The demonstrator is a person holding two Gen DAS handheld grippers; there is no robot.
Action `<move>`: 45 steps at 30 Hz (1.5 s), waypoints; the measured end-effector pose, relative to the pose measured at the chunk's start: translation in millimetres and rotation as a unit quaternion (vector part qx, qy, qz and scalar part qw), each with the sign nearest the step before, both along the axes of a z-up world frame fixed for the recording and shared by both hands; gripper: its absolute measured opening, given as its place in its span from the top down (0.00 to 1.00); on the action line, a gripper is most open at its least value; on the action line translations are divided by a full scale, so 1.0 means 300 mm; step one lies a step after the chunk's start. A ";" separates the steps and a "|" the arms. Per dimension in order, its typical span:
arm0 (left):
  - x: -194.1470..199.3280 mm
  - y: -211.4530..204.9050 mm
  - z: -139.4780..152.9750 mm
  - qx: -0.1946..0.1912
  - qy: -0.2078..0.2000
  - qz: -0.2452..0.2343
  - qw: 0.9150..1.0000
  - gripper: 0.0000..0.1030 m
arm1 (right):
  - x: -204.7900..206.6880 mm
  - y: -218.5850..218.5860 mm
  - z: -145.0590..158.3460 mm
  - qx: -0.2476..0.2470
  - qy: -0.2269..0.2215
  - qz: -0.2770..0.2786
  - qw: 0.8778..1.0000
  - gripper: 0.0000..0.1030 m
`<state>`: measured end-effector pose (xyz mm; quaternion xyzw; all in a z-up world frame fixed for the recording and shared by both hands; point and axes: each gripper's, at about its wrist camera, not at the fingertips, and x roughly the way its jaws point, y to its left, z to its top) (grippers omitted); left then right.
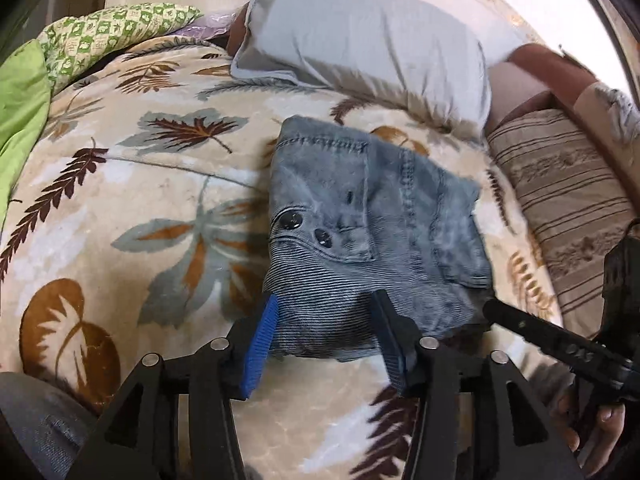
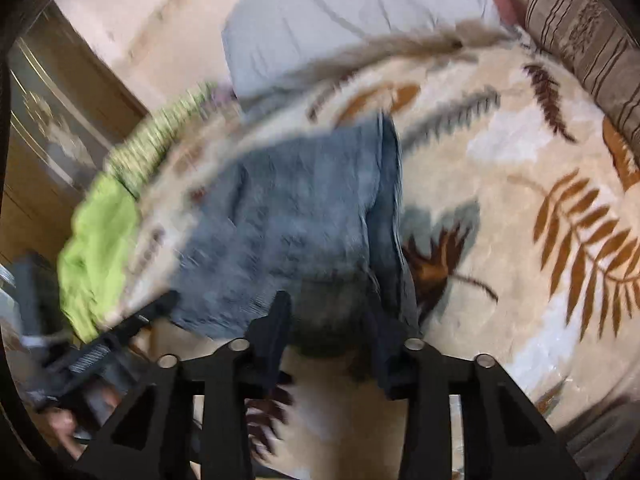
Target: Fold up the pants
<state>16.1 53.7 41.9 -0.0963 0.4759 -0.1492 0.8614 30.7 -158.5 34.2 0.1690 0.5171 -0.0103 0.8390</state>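
In the left wrist view the folded denim pants [image 1: 372, 236] lay compact on the plush leaf-print blanket [image 1: 120, 208]; the left tool [image 1: 324, 320] stood wide, straddling the ribbed waistband, best lifted clear without dragging it. The blurred right wrist view showed the right tool [image 2: 328, 320] part-open over the near edge, apparently gripping nothing.

Your left gripper [image 1: 324, 320] is showing black angular linkage arms joined by round silver pins, its fingers wearing ribbed blue pads [image 1: 262, 344]. Your right gripper [image 2: 328, 334] is showing the same black frame and silver pins, blurred, with dark fingers. You are wearing grey denim at the knee [image 1: 38, 420].
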 end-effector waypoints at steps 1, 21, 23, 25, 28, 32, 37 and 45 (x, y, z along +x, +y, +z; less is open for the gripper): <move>0.002 -0.001 -0.010 0.005 0.011 0.002 1.000 0.47 | 0.005 -0.009 -0.017 0.014 0.008 0.000 1.000 0.69; 0.011 -0.091 -0.052 0.071 0.003 -0.021 0.997 0.38 | 0.008 0.024 -0.016 -0.081 0.024 0.005 0.996 0.96; 0.009 -0.080 -0.039 0.061 0.003 -0.018 0.998 0.39 | 0.005 0.025 0.002 -0.083 0.016 0.007 0.996 0.96; 0.006 -0.063 -0.024 0.043 0.004 -0.020 0.999 0.40 | 0.003 0.016 -0.019 -0.071 0.021 0.008 0.997 0.95; -0.015 -0.030 0.009 0.027 -0.010 -0.013 0.999 0.42 | -0.001 -0.002 -0.019 -0.042 0.013 0.003 0.999 0.91; -0.015 -0.002 -0.016 0.035 0.003 0.001 0.999 0.40 | -0.005 -0.020 -0.031 -0.013 0.012 -0.004 1.000 0.89; 0.005 0.010 -0.047 0.012 0.038 0.014 0.999 0.39 | -0.016 -0.002 0.001 -0.007 -0.006 0.003 1.000 0.68; -0.028 0.026 0.058 0.002 -0.025 0.019 1.000 0.43 | -0.041 -0.029 0.122 -0.018 -0.066 -0.018 0.997 0.34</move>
